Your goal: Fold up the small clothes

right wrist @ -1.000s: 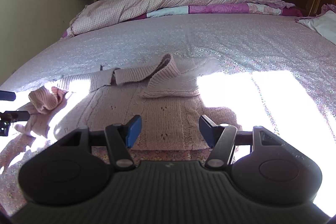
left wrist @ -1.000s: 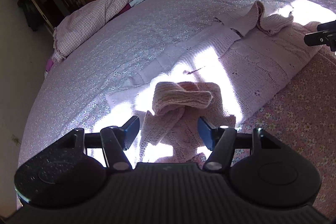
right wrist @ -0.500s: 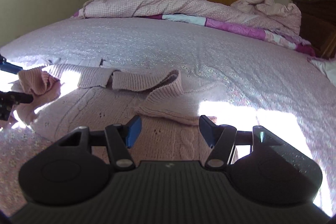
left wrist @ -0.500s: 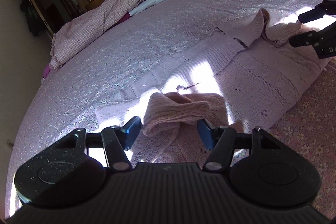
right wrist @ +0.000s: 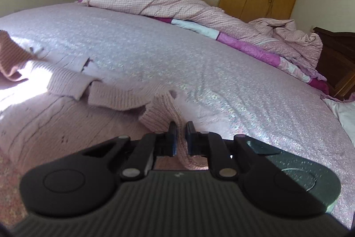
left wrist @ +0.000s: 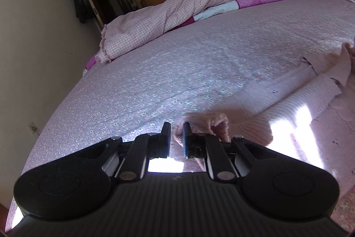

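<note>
The sweater (right wrist: 44,126) is lying spread on the bed (right wrist: 199,59), its long axis running between the two grippers. The left gripper (left wrist: 176,128) is pinching a bunched sleeve end (left wrist: 206,123) at one end; the right gripper (right wrist: 180,128) is pinching a ribbed edge (right wrist: 162,112) at the other. Each piece of knit is lying directly between its fingers, so both ends look ready to be carried inward together.

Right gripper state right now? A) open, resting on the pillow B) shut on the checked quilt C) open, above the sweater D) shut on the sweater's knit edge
D: in the right wrist view the right gripper has its fingers nearly together with a fold of the pink knit sweater pinched between them.
</note>
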Available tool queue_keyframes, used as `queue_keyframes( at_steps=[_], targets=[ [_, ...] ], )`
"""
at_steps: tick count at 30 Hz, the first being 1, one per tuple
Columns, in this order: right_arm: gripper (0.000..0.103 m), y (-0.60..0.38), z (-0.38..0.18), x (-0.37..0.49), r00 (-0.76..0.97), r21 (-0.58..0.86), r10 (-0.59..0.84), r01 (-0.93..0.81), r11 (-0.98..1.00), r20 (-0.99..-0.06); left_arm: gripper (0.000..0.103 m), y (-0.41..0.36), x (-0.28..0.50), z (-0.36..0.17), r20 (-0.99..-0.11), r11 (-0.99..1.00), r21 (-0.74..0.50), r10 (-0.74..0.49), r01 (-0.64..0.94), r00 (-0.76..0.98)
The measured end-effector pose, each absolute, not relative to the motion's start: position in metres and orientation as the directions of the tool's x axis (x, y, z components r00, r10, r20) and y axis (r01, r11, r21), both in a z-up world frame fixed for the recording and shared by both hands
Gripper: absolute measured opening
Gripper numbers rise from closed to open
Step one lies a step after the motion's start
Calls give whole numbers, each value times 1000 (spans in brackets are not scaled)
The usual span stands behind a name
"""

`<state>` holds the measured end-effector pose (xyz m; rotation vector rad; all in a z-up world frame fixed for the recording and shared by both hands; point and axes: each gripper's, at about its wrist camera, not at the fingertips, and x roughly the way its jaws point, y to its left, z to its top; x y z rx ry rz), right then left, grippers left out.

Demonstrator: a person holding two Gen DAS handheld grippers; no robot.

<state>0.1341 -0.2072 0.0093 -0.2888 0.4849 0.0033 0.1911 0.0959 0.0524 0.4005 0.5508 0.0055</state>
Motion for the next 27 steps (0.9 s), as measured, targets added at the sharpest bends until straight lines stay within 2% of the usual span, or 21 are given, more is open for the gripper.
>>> queue_keyframes(
  at_steps=[5, 8, 11, 13, 16, 17, 19, 20, 24, 27],
  targets=[
    [11, -234, 13, 165, 878, -230, -134, 28, 973, -460, 13, 117, 236, 36, -551, 927, 374, 201, 24, 810],
    [12, -247, 4, 183, 848, -203, -157, 60, 977, -505, 13, 132, 252, 26, -587, 931, 364, 250, -25, 770],
    [14, -254, -13, 197, 797, -198, -182, 80, 977, -576, 13, 146, 251, 27, -615, 950, 309, 240, -50, 751],
    [19, -256, -21, 198, 788, -209, -202, 95, 973, -581, 14, 150, 242, 32, -624, 958, 284, 216, -39, 751],
    [38, -255, -19, 191, 793, -247, -242, 120, 962, -558, 25, 153, 229, 42, -640, 962, 273, 200, -25, 742],
    [42, -256, -16, 189, 795, -245, -246, 126, 961, -554, 28, 154, 223, 47, -643, 966, 259, 183, -14, 743],
    [42, -256, -5, 177, 820, -208, -231, 140, 968, -524, 48, 153, 209, 59, -650, 972, 233, 150, 7, 745],
    [42, -256, 2, 170, 839, -187, -217, 140, 972, -499, 52, 152, 203, 65, -651, 975, 220, 136, 14, 746],
    [42, -241, 24, 145, 883, -154, -123, 59, 986, -453, 54, 143, 174, 83, -653, 980, 188, 78, 62, 753],
    [42, -223, 29, 138, 881, -145, -29, -45, 988, -473, 54, 134, 157, 86, -655, 982, 153, 17, 111, 755]
  ],
)
